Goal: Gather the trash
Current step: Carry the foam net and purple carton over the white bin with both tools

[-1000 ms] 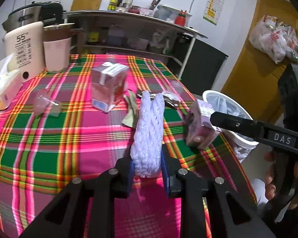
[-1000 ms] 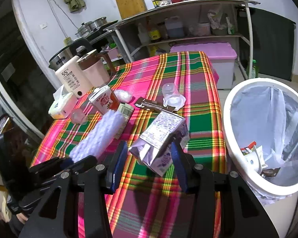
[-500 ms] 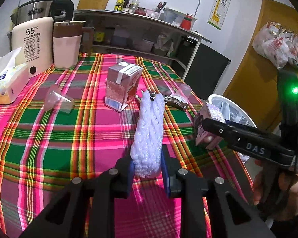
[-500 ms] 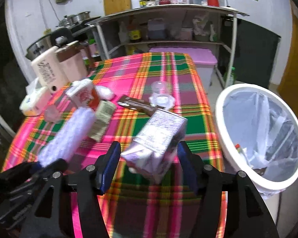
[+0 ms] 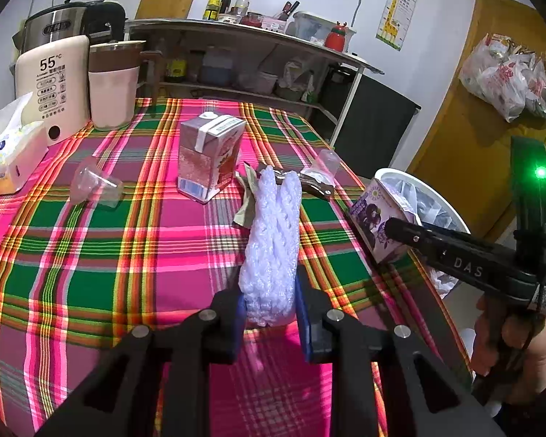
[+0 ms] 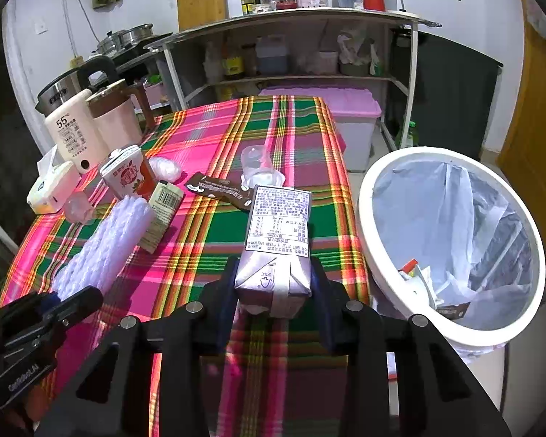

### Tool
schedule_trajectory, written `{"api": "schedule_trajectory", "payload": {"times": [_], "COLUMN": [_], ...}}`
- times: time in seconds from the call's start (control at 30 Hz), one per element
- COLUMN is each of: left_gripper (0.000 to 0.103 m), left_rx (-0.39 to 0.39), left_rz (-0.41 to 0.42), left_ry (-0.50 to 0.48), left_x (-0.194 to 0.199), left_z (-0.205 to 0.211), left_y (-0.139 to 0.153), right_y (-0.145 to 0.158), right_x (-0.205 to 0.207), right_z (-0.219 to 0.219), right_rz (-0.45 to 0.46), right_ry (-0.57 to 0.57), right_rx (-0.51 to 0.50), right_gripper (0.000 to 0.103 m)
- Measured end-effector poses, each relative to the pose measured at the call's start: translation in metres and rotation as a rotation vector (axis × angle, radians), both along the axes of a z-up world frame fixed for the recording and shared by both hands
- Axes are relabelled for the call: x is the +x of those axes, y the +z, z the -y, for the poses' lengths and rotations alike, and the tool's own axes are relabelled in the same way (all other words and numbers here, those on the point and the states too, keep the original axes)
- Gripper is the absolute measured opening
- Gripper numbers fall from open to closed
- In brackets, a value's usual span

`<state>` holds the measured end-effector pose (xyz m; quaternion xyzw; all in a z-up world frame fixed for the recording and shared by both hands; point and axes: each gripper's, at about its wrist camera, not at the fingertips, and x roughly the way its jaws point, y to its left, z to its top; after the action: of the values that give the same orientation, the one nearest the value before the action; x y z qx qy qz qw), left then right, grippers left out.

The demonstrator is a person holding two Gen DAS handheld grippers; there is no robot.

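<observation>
Plaid-covered counter [image 6: 214,229] lies at 9 o'clock of the white trash bin [image 6: 378,255]. Right gripper [image 6: 273,287] fingers are closing, purple carton [image 6: 278,218] between them. Left gripper [image 5: 269,313] fingers clamp the white foam net [image 5: 273,240].

Bin [image 6: 451,240] right of table [image 6: 214,229] (beside)

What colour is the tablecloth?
The plaid tablecloth is pink, green and yellow checked, clearest in the left wrist view.
</observation>
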<state>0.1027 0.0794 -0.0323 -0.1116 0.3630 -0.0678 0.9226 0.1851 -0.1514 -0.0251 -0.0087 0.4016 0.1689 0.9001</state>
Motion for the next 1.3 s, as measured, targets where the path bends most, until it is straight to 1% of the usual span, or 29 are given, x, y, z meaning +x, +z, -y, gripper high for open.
{"api": "schedule_trajectory", "payload": {"times": [0.6,0.93,1.3], "left_gripper": [0.025,0.025,0.025], "left_rx": [0.023,0.025,0.034], "left_rz": [0.032,0.046,0.057], "left_ry": [-0.053,-0.095,-0.172], "left_x": [-0.004,0.001,0.02], "left_z": [0.039,0.063,0.101], "left_y": [0.022,0.033,0.04], "right_y": [0.025,0.035,0.04], "right_x": [-0.027,-0.035,-0.033], "right_z": [0.037,0.068,0.109], "right_rz": [0.055,0.083,0.101], "right_ry": [0.051,0.002,-0.073], "right_rx": [0.098,0.119,0.114], "right_gripper": [0.037,0.037,0.037]}}
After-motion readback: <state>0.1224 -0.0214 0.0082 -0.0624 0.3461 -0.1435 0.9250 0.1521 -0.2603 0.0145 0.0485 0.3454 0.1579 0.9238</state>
